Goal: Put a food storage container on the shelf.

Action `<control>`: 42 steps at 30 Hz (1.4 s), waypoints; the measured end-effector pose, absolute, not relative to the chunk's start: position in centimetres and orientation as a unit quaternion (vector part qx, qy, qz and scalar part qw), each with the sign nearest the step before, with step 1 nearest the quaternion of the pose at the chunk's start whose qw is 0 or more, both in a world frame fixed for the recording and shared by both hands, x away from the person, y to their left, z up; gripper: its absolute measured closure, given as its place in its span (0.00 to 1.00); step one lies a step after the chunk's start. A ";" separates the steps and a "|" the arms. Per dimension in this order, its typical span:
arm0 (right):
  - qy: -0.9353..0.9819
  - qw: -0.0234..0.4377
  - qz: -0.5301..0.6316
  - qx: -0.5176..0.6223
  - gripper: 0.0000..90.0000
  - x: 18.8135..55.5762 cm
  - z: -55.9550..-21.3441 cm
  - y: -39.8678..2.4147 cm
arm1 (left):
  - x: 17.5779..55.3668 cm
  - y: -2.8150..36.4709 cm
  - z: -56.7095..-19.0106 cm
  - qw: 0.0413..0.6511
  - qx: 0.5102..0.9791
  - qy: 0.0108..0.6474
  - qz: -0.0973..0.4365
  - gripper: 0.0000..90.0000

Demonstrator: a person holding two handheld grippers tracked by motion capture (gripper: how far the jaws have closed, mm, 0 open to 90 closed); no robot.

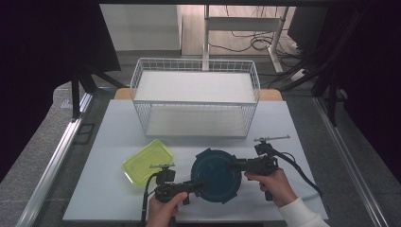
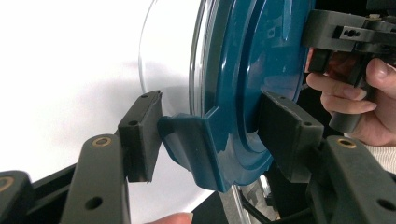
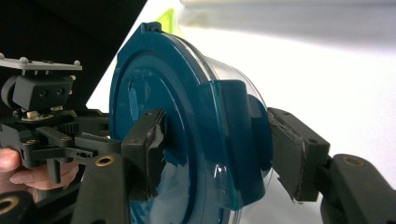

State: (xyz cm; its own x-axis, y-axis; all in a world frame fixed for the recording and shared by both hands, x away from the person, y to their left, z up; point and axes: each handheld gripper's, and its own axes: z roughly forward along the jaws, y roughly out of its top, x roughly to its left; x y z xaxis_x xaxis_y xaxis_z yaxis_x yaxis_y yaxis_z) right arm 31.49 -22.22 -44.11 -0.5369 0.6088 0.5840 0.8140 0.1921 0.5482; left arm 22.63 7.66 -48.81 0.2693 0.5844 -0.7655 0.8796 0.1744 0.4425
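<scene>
A round clear container with a dark teal lid (image 1: 215, 174) is near the front of the white table (image 1: 113, 127), gripped from two opposite sides. My left gripper (image 1: 200, 185) comes in from the front left. In the left gripper view, that gripper (image 2: 212, 135) is shut over the lid's rim (image 2: 243, 70), with one pad against a teal latch flap (image 2: 184, 140) and the other on the lid's top. My right gripper (image 1: 233, 165) comes in from the right. In the right gripper view, it (image 3: 219, 154) is shut over another latch (image 3: 233, 121), with one pad on the lid top (image 3: 140, 84).
A yellow-green rectangular lid (image 1: 146, 162) lies left of the container. A white two-level wire rack (image 1: 195, 97) stands at the back of the table. Beyond the table are a metal frame, cables on the floor and dark curtains on both sides.
</scene>
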 end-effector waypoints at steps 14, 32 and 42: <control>-0.758 0.088 -0.462 -0.453 0.44 33.1 -39.5 -21.2 | 25.0 9.1 -44.4 0.520 0.632 0.561 -0.119 0.47; -0.757 0.056 -0.485 -0.435 0.44 35.7 -33.5 -19.8 | 28.5 10.6 -38.8 0.538 0.641 0.538 -0.100 0.47; -0.760 0.033 -0.491 -0.426 0.45 37.6 -29.9 -19.1 | 30.4 11.1 -36.6 0.559 0.628 0.532 -0.099 0.46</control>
